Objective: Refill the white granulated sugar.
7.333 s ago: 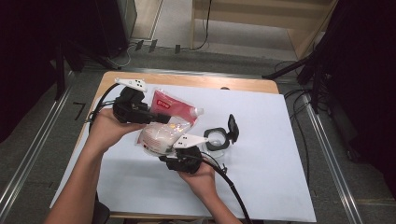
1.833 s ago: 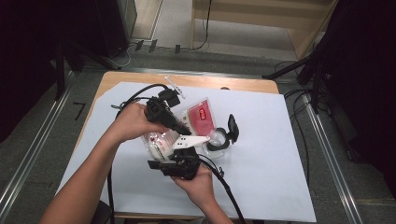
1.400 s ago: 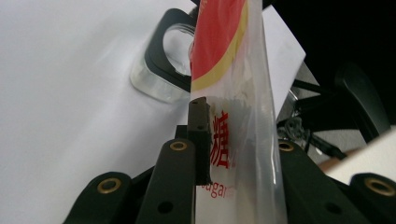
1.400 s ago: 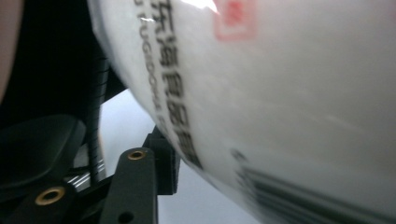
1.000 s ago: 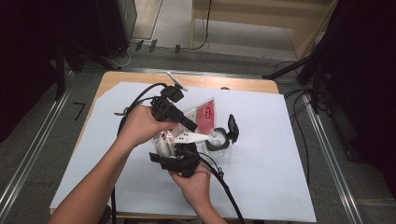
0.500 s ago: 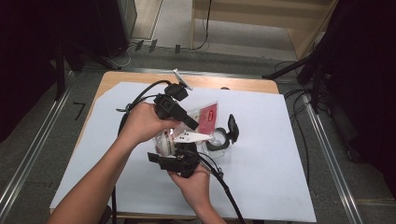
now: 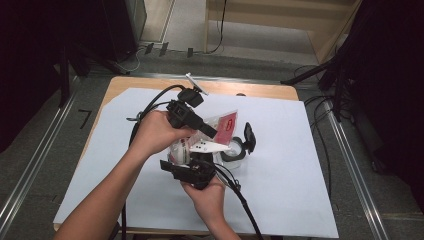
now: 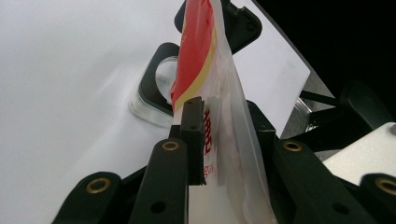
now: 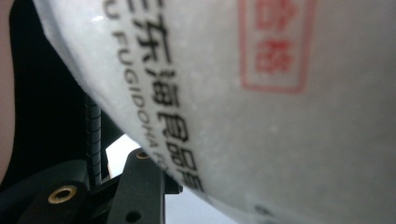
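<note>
A clear plastic bag [image 7: 226, 122] with a red label and white grains is held up between both grippers. My left gripper [image 7: 210, 131] is shut on its upper part; in the left gripper view the bag [image 8: 201, 56] stands edge-on between the pads [image 8: 192, 135]. Just below and behind it sits a clear jar [image 8: 152, 91] with a black rim. In the high view the jar [image 7: 234, 150] stands with its black lid [image 7: 248, 136] flipped open. My right gripper [image 7: 189, 163] grips the bag's lower end. Up close, the bag [image 9: 261, 93] covers most of its fingers [image 9: 140, 184].
White paper [image 7: 300, 165] covers the wooden table [image 7: 260, 90]. Cables trail from both grippers toward the near edge and left. Metal rails run along the floor on both sides, and dark stands rise at the right.
The left gripper has carried the bag's top to the right, toward the jar, and the bag has gone from lying flat to raised. The right gripper has stayed in place.
</note>
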Action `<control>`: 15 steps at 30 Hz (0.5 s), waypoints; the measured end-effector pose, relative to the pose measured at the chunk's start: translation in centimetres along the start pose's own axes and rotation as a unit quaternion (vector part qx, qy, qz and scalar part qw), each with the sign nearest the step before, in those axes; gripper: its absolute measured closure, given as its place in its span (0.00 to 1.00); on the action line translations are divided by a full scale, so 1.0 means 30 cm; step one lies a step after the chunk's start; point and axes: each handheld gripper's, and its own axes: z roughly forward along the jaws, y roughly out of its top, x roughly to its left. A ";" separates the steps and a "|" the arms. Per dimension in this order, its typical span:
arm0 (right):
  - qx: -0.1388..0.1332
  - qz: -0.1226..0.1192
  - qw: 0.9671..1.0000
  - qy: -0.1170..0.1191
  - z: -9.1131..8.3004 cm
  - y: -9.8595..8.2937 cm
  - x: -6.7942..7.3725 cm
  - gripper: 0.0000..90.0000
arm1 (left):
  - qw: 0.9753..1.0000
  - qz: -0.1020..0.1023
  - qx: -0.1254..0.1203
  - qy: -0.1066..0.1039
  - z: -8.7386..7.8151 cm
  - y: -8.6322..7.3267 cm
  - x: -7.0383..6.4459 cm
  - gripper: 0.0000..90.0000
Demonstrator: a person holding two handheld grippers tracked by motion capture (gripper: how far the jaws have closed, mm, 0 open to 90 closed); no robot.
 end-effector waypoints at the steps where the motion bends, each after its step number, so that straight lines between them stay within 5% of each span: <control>1: 0.000 0.000 1.000 0.000 0.000 0.000 0.000 0.69 | 1.000 0.000 0.000 0.000 0.000 0.000 0.000 0.84; 15: 0.028 -0.030 0.999 -0.021 0.011 -0.002 0.016 0.68 | 1.000 -0.003 -0.022 0.007 -0.014 -0.037 0.014 0.90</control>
